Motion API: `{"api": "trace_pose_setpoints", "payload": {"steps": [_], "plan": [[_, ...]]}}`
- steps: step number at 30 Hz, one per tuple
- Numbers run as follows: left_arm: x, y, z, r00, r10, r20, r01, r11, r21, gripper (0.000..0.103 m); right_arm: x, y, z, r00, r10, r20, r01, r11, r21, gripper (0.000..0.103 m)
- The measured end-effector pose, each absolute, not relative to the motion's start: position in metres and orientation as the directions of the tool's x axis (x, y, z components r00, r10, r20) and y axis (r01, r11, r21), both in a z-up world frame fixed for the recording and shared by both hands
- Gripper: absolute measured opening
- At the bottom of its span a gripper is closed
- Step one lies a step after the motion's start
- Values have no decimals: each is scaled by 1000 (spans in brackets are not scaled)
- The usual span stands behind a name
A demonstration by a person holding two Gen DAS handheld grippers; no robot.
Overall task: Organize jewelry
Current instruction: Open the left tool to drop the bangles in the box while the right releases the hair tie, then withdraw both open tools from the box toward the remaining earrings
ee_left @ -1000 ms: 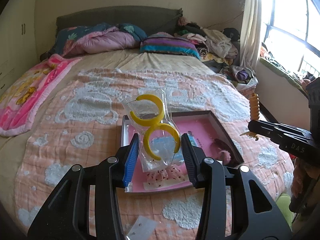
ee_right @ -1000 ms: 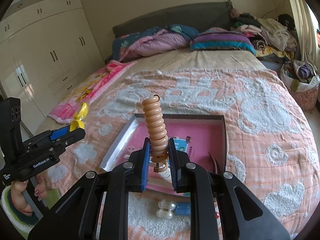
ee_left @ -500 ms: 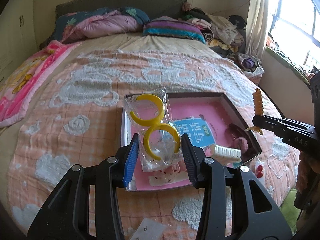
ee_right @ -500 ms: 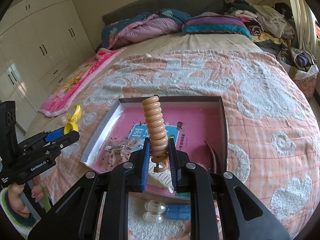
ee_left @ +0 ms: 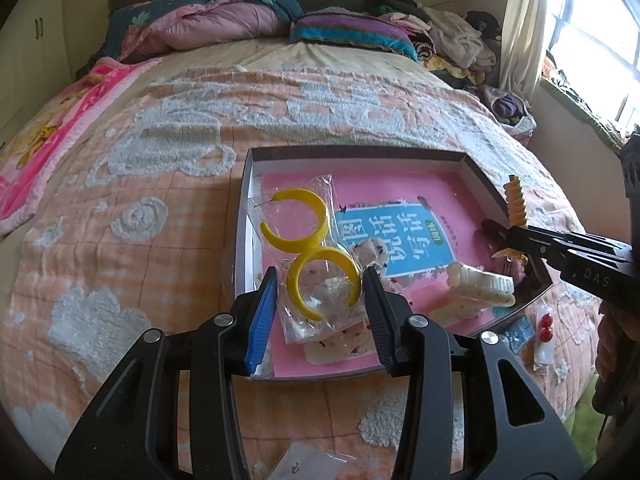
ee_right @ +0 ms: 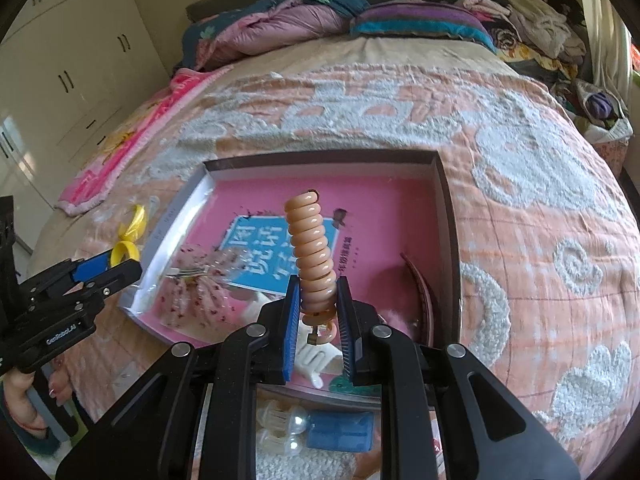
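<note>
A shallow box with a pink lining lies on the peach bedspread. Just above its near left corner, my left gripper is shut on a clear plastic bag holding two yellow hoop earrings. My right gripper is shut on the lower end of a peach spiral hair tie, which stands upright over the box. The left wrist view shows the right gripper and the hair tie at the box's right edge. In the right wrist view the left gripper is at the box's left.
Inside the box lie a white hair clip, a floral packet and a brown hair claw. Beside the box are a red bead pack, a blue card with clear clips and a small packet. Pillows and clothes pile at the headboard.
Both grippers have sunk toward the box, which now looks larger and closer in both views. The bag and the hair tie stay gripped as before.
</note>
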State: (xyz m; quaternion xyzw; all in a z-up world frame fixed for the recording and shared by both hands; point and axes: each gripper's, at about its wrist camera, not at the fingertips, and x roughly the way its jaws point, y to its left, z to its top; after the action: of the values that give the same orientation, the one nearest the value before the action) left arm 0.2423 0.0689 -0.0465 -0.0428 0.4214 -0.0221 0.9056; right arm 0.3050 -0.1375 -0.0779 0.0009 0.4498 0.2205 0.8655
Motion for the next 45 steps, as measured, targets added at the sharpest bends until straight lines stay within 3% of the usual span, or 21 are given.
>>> {"api": "trace_pose_setpoints", "payload": {"steps": [12, 14, 18, 20, 26, 31, 39, 45], "plan": [[246, 70, -55, 630, -76, -773, -3, 995, -100, 35, 304, -137, -89, 473, 363, -803, -356, 912, 203, 19], [246, 70, -55, 632, -77, -771, -3, 995, -102, 35, 302, -140, -85, 480, 369, -796, -354, 911, 209, 29], [246, 70, -54, 632, -76, -771, -1, 995, -99, 36, 294, -146, -75, 499, 378, -780, -352, 911, 216, 34], [245, 68, -51, 639, -70, -766, -1, 996, -91, 37, 289, -149, -68, 511, 382, -770, -352, 910, 218, 42], [239, 67, -37, 657, -66, -751, -1, 996, -89, 50, 271, -158, -43, 564, 397, -724, -349, 909, 227, 67], [231, 64, -21, 676, -57, -735, -8, 996, -84, 61, 256, -160, -25, 594, 410, -692, -362, 905, 225, 79], [211, 60, 14, 726, -49, -686, -19, 996, -91, 90, 230, -166, 4, 642, 416, -644, -374, 903, 211, 86], [196, 55, 38, 756, -57, -652, -10, 995, -98, 93, 210, -175, 27, 677, 423, -602, -380, 902, 206, 87]]}}
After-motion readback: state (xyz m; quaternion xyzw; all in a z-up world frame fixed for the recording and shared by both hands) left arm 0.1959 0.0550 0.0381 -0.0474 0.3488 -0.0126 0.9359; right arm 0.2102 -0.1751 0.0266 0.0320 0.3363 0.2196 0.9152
